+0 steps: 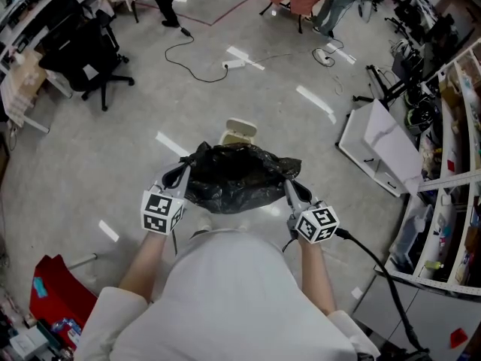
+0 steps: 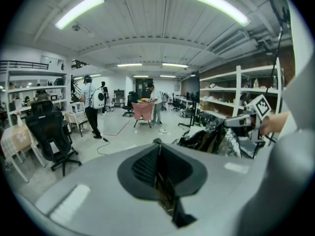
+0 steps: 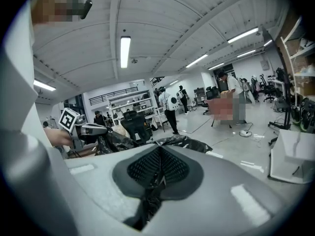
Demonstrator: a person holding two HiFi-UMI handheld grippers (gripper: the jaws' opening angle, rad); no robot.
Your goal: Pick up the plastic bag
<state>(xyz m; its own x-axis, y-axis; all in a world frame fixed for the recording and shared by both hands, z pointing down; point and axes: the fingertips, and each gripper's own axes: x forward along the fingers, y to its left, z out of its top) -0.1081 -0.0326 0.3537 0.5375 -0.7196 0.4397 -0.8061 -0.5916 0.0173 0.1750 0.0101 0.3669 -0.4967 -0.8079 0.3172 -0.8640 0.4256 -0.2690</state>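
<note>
A crumpled black plastic bag (image 1: pixel 237 175) hangs off the floor in front of me, stretched between both grippers. My left gripper (image 1: pixel 183 173) is shut on the bag's left edge, and a thin strip of dark plastic shows pinched between its jaws in the left gripper view (image 2: pixel 157 144). My right gripper (image 1: pixel 289 183) is shut on the bag's right edge, with black film caught in its closed jaws (image 3: pixel 158 149). Each gripper view also shows the bag (image 2: pixel 206 139) (image 3: pixel 182 142) off to the side. The bag's underside is hidden.
A small beige bin (image 1: pixel 239 132) stands on the floor just beyond the bag. A white cabinet (image 1: pixel 379 145) and shelves (image 1: pixel 451 201) line the right. A black office chair (image 1: pixel 86 55) is at far left, a cable (image 1: pixel 195 70) crosses the floor, and a red object (image 1: pixel 56 292) lies near left.
</note>
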